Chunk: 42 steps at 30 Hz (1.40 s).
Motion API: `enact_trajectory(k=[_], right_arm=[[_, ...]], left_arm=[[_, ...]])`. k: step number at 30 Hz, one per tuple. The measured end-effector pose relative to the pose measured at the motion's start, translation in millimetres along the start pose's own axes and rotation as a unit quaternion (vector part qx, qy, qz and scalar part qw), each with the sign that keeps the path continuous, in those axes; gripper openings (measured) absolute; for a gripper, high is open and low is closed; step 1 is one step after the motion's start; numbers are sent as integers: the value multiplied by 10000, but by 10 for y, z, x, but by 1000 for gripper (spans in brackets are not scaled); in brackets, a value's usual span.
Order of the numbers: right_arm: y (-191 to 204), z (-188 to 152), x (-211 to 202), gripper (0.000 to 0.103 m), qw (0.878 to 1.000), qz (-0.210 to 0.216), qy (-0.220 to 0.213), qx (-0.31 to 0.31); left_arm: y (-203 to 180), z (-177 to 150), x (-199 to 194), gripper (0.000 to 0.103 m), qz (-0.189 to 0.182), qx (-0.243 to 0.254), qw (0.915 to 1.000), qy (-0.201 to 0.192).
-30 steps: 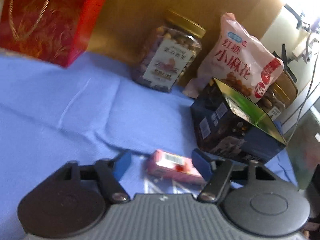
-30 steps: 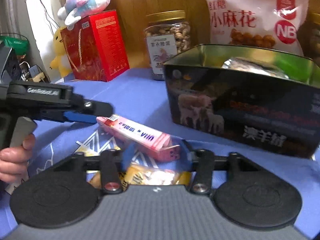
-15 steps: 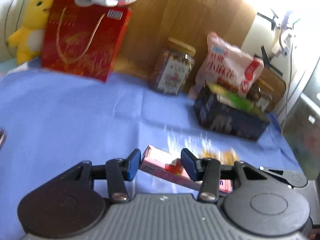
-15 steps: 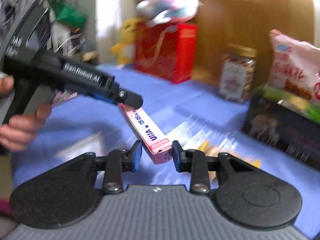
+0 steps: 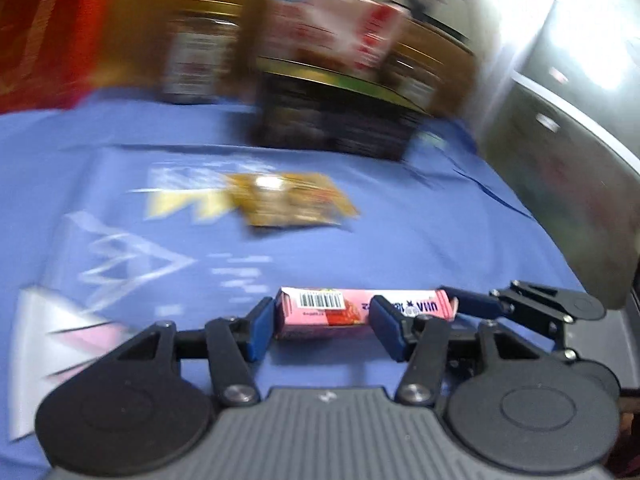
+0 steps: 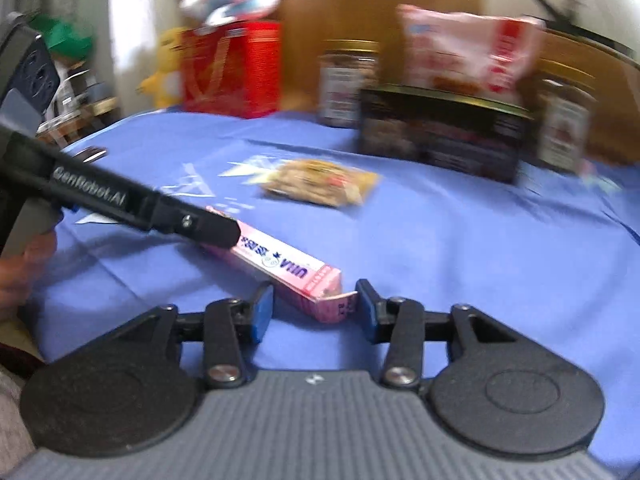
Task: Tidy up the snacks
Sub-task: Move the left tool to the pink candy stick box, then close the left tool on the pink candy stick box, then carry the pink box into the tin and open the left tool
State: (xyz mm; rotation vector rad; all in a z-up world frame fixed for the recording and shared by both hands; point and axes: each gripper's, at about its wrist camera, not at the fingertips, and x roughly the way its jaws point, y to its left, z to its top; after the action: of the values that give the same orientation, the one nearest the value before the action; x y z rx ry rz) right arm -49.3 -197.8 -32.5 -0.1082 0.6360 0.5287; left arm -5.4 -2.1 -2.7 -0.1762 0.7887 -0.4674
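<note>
One pink box (image 5: 320, 312) crosswise between tools.

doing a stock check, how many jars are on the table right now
2. One jar stands at the back, left of the dark tin; the other jar stands just right of it. The tin or bag may hide more.

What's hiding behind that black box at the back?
Behind the black box stands a pink snack bag, with jars at both sides. The bag's bottom is covered by the box, and everything is blurry.
</note>
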Motion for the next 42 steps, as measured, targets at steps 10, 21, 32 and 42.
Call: enact_trajectory(k=[10, 21, 32, 42], right_arm=[[-267, -406, -342, 61, 9946, -545, -562, 675], [-266, -367, -337, 41, 9950, -653, -527, 535], [-592, 597, -115, 41, 9868, -665, -1474, -6], [-1042, 1315, 797, 41, 9850, -815, -1500, 237]], left_arm=[[-396, 26, 251, 51, -444, 406, 9977, 309], [-434, 15, 189, 47, -508, 621, 9959, 415], [-353, 963, 160, 47, -197, 845, 9953, -439], [30, 1941, 926, 47, 366, 562, 9962, -561]])
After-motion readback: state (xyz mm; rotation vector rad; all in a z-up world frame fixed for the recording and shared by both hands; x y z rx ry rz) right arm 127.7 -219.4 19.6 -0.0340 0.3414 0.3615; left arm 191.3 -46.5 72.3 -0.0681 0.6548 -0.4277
